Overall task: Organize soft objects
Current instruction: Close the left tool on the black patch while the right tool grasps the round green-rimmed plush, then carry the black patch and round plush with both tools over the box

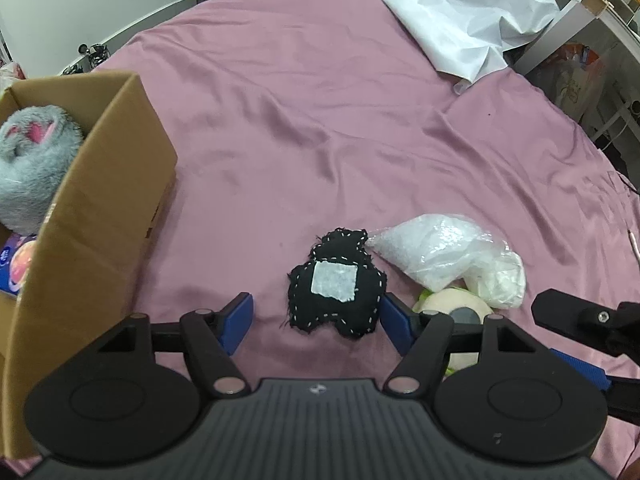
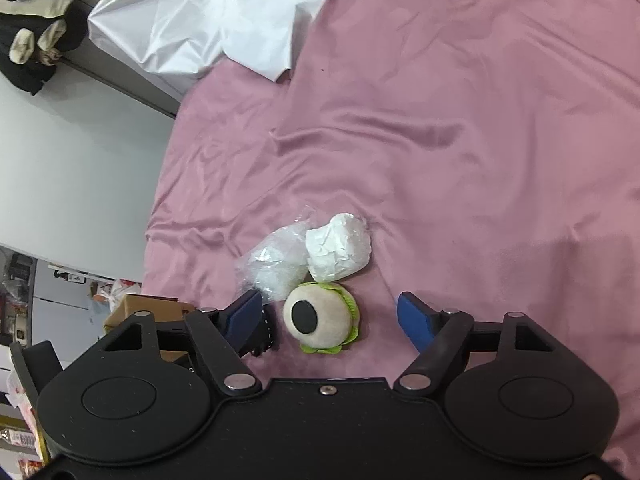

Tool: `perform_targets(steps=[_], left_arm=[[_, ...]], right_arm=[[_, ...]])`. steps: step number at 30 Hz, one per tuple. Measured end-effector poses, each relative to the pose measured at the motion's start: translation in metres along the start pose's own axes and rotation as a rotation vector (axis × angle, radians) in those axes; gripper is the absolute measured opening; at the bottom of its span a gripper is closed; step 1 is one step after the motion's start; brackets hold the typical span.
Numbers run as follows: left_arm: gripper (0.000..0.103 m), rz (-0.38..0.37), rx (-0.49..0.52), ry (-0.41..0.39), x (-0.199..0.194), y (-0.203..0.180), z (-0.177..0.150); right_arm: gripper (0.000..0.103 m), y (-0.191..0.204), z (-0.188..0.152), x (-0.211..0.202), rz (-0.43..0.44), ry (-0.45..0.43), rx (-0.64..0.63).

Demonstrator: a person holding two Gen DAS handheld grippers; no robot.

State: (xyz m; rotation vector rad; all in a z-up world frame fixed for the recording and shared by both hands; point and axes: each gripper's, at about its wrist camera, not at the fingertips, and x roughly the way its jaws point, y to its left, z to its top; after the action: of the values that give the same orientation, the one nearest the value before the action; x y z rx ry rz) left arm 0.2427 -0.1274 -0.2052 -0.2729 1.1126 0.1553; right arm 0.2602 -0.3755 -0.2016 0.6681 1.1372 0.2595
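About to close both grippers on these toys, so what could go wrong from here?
1. The black stitched plush touches the bag of white filling; the open left gripper might drag that bag along.
2. The right gripper straddles the round eyeball plush, but the crumpled white wad sits close behind and may get pushed.

Black stitched plush (image 1: 337, 287), white patch up, flat, lower centre. Clear bag of white filling (image 1: 432, 254) beside it. Crumpled white wad (image 2: 339, 247). Cream-green plush eyeball (image 2: 320, 318). Grey furry plush (image 1: 30, 160) in cardboard box (image 1: 104, 208), left.
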Motion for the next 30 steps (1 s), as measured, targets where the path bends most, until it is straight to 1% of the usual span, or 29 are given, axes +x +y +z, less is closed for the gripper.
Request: perform_targets(steps=[5,9,11,13,14,15,20,21,22,23,25,30], left_arm=[[0.07,-0.003,-0.002,0.001,0.014,0.003,0.003],[0.069,-0.002,-0.013,-0.01,0.02,0.005,0.005],[0.061,-0.006,-0.03,-0.02,0.02,0.006,0.006],[0.043,-0.009,-0.039,-0.021,0.019,0.008,0.007],[0.038,-0.013,-0.049,-0.019,0.019,0.009,0.008],[0.031,-0.017,-0.056,-0.017,0.019,0.01,0.009],[0.021,-0.039,-0.084,-0.013,0.016,0.016,0.009],[0.016,-0.043,-0.087,-0.012,0.015,0.017,0.007],[0.013,-0.039,-0.087,-0.015,0.014,0.018,0.006],[0.013,-0.042,-0.092,-0.013,0.013,0.02,0.005],[0.011,-0.042,-0.099,-0.014,0.009,0.024,0.002],[0.01,-0.053,-0.105,-0.032,-0.003,0.029,-0.002]], right_arm=[[0.074,0.004,0.001,0.014,-0.018,0.035,-0.006],[0.074,0.005,0.002,0.022,-0.032,0.045,-0.007],[0.074,0.006,0.003,0.025,-0.036,0.05,0.0],[0.074,0.008,0.004,0.028,-0.038,0.051,-0.009],[0.074,0.011,0.004,0.03,-0.046,0.053,-0.021],[0.074,0.013,0.003,0.032,-0.053,0.054,-0.031],[0.074,0.021,0.001,0.043,-0.085,0.065,-0.067],[0.073,0.024,0.001,0.044,-0.092,0.063,-0.078],[0.069,0.026,0.0,0.045,-0.097,0.06,-0.089],[0.064,0.028,-0.001,0.047,-0.102,0.06,-0.102],[0.039,0.03,-0.004,0.049,-0.131,0.063,-0.135],[0.035,0.035,-0.006,0.041,-0.12,0.045,-0.158]])
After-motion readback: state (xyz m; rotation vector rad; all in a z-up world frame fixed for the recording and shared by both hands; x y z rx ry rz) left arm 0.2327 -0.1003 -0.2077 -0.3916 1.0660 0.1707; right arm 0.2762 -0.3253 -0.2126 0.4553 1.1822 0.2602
